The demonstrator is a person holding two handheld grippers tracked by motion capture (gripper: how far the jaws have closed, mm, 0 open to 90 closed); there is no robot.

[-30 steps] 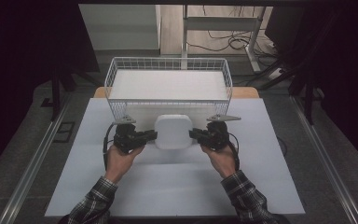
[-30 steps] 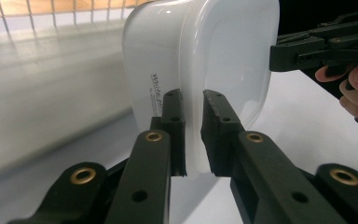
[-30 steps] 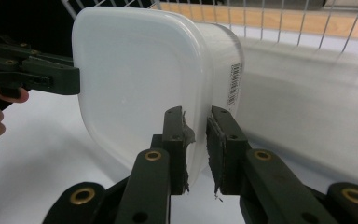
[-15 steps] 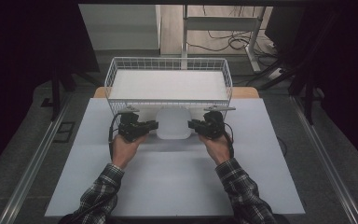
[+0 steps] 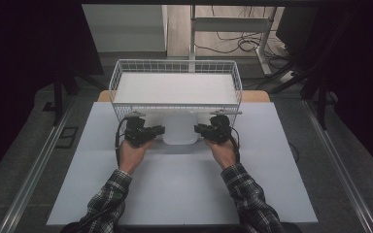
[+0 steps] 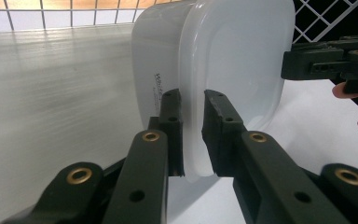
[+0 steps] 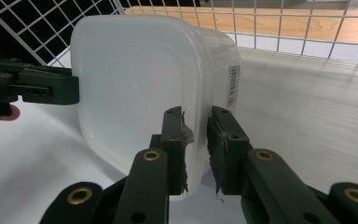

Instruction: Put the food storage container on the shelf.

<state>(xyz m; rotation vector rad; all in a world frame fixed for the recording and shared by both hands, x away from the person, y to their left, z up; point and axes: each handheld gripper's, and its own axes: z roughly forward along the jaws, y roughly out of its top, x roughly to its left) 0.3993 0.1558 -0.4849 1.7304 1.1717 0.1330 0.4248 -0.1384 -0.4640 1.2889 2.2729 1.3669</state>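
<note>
Both grippers carried the container [image 5: 180, 127] up against the wire basket [image 5: 126, 73]
I see left gripper [image 6: 193, 135] and right gripper [image 7: 196, 149] clamped on its rim; barcode label in right gripper view, printing unreadable

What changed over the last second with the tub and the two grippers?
The tub, gripped at its rim by the left gripper and right gripper, moved away from the person toward the basket and now sits close against its near wall. Both grips held throughout. The basket and table stayed put.
</note>
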